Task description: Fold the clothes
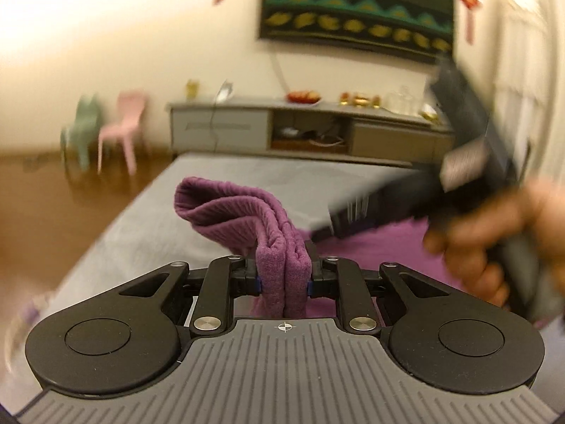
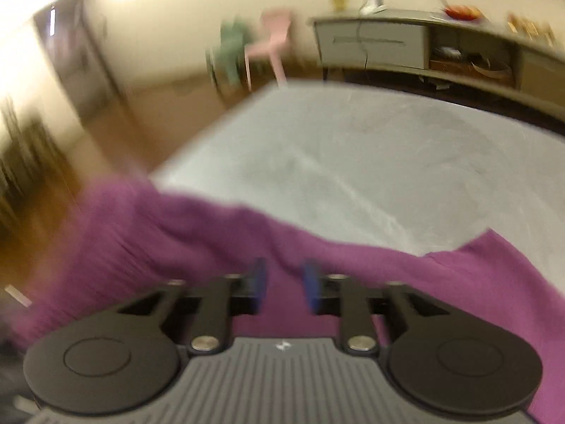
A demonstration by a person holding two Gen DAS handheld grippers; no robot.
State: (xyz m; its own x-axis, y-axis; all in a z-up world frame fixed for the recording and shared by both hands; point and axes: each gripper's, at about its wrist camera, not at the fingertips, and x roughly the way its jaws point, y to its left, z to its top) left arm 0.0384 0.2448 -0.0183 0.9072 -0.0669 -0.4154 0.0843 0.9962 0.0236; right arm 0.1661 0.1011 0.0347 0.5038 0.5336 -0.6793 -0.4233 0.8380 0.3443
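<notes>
Left hand-held gripper [image 1: 282,275] clenched on bunched folds of the purple garment [image 1: 243,219], raised above the grey bed [image 1: 148,226]. Right hand-held gripper [image 2: 282,282] released, just over the cloth trailing rightward, nearer the loose part.

No readable text, labels, brands or numbers in either view.

Garment [image 1: 247,219] lies on bed [image 1: 247,173], near end; cabinet [image 1: 303,130] beyond bed's far end; two chairs [image 1: 122,127] left of cabinet.
</notes>
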